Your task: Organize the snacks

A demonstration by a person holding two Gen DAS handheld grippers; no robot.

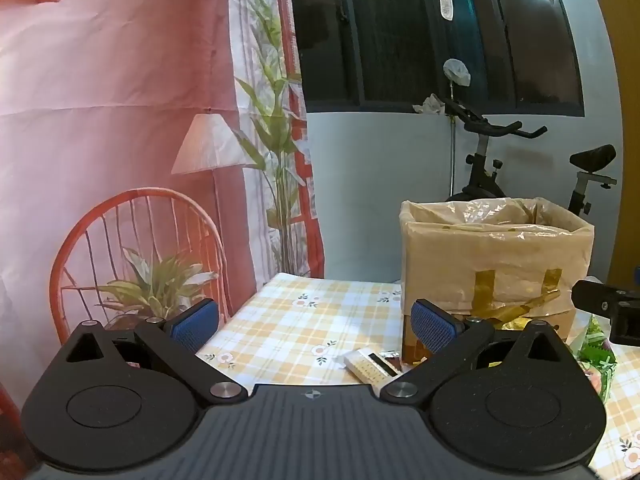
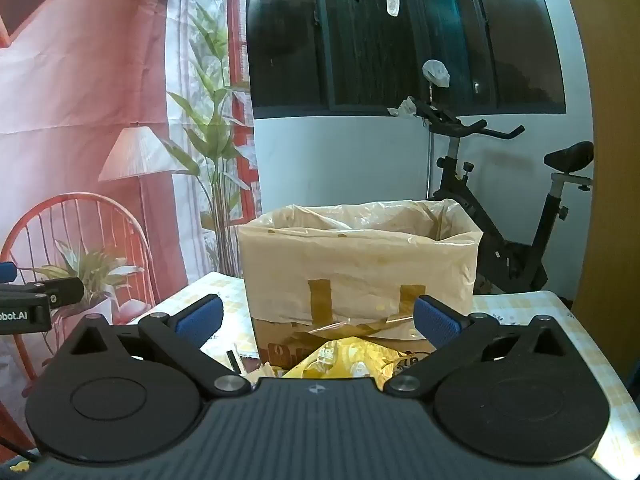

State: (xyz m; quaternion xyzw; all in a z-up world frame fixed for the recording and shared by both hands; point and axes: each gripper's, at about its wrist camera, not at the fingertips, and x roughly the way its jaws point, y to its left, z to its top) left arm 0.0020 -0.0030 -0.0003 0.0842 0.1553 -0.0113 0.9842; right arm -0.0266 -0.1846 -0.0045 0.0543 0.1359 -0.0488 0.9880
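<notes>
A cardboard box lined with a clear plastic bag stands on the checked tablecloth; it also shows in the right wrist view. My left gripper is open and empty, left of the box, above the table. A small white snack packet lies just in front of it. My right gripper is open and empty, facing the box front. A yellow snack bag lies below it, at the box's foot. A green snack bag lies at the right in the left wrist view.
The right gripper's body shows at the right edge of the left wrist view; the left gripper's body shows at the left of the right wrist view. An exercise bike stands behind the table. A printed backdrop hangs at the left.
</notes>
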